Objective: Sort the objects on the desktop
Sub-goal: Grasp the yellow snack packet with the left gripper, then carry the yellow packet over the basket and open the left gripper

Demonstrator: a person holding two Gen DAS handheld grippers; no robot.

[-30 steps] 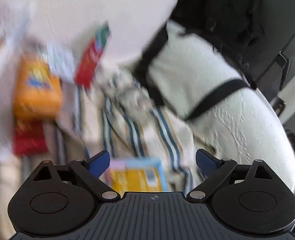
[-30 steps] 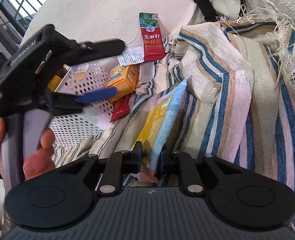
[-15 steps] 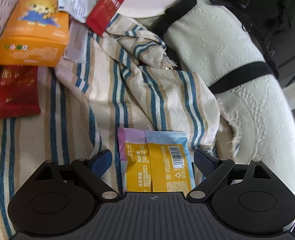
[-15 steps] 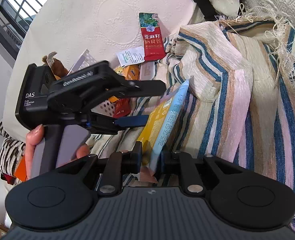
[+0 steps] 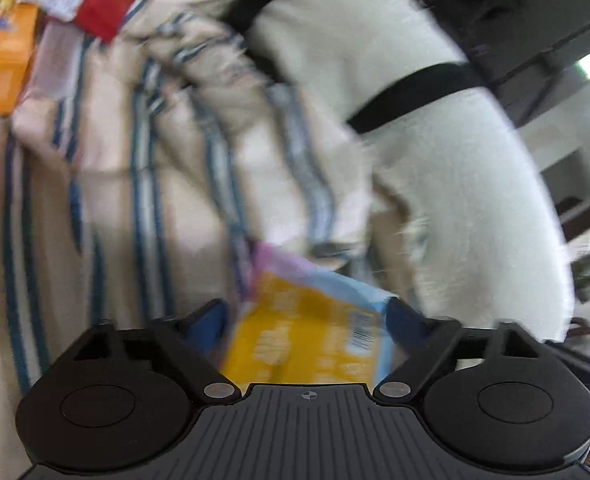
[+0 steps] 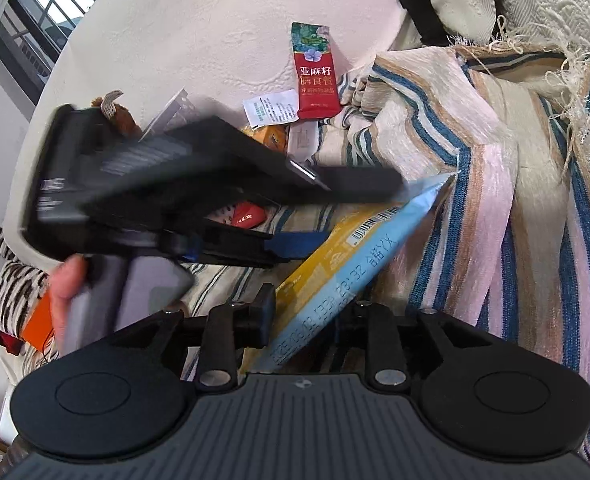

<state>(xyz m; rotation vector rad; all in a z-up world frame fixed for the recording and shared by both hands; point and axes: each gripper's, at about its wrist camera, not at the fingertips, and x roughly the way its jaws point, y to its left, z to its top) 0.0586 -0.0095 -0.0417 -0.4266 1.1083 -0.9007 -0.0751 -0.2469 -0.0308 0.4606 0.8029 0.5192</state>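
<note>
Your left gripper (image 6: 295,216) is closing around the yellow and blue packet (image 6: 335,264), but its pads do not press yet. Your right gripper (image 6: 311,316) is opening, the packet between its jaws above the striped cloth (image 6: 495,200). This looks like a handover; next, clamp left before right releases. The left view is blurred, and the basket is hidden

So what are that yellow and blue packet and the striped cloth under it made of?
The yellow and blue packet looks like thin plastic film: smooth, slightly glossy, with a printed barcode and a flat sealed edge. The striped cloth appears to be a woven textile, perhaps cotton: matte, ribbed in texture, folded softly, with loose frayed threads at its edge.
</note>
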